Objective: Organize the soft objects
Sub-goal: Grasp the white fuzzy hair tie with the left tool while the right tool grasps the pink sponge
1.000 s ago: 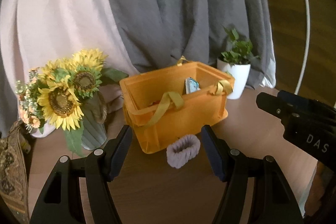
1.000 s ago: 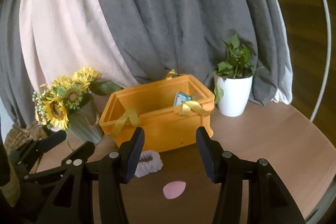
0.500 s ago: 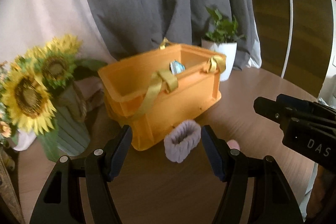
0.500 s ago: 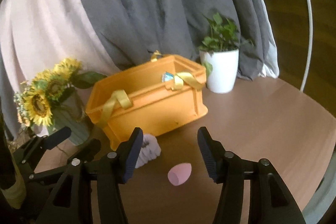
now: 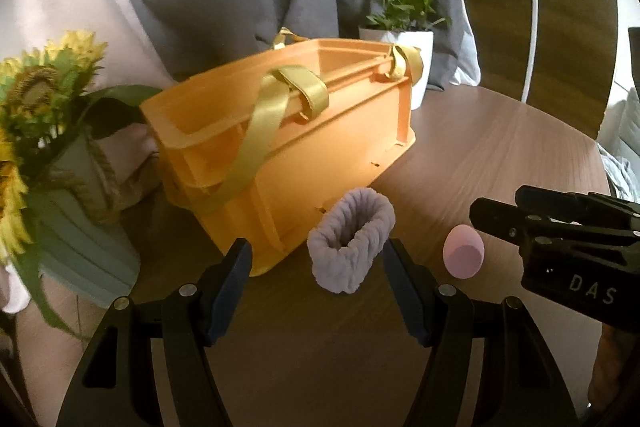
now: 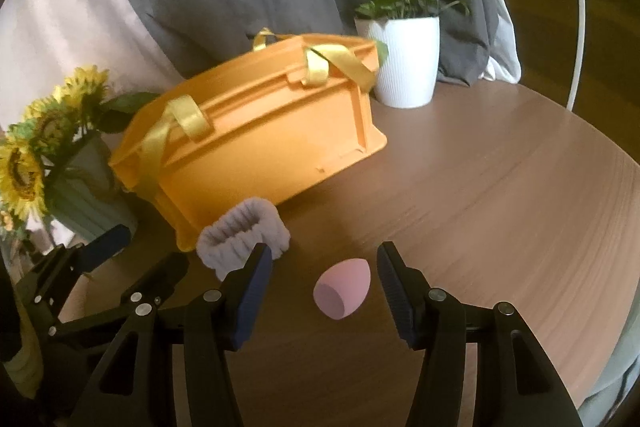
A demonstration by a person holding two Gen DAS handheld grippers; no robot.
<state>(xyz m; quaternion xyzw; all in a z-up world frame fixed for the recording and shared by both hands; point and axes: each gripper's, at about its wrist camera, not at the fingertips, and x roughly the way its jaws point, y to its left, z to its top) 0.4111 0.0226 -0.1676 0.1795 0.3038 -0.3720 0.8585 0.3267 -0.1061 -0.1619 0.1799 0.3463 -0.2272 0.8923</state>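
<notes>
1. You are bringing both tools lower and closer to the counter (image 6: 500,187) than one second ago: the orange box (image 5: 304,147) is now looking bigger in both views, and its inside, where a small blue thing was showing before, is now hidden behind the near wall.
2. Your left gripper (image 5: 317,287) is now framing the purple knitted band (image 5: 351,241). The band is lying on the counter just in front of the box, between the two fingers but not touched by them. The fingers are wide apart and holding nothing.
3. Your right gripper (image 6: 324,297) is now framing the pink sponge (image 6: 342,291), which was further ahead of it before. The sponge is lying on its side on the counter, between the fingers, near the band and apart from the box. These fingers are also spread and empty.
4. I am judging that both soft things are now lined up for picking, so closing on them and carrying them to the box looks like the coming step; nothing is grasped yet.
5. The only writing I am reading is "DAS", in pale letters on the black body of the right tool, seen from the left camera. The box, the white plant pot (image 6: 406,61) and the sunflower vase (image 5: 76,227) are showing no label.
</notes>
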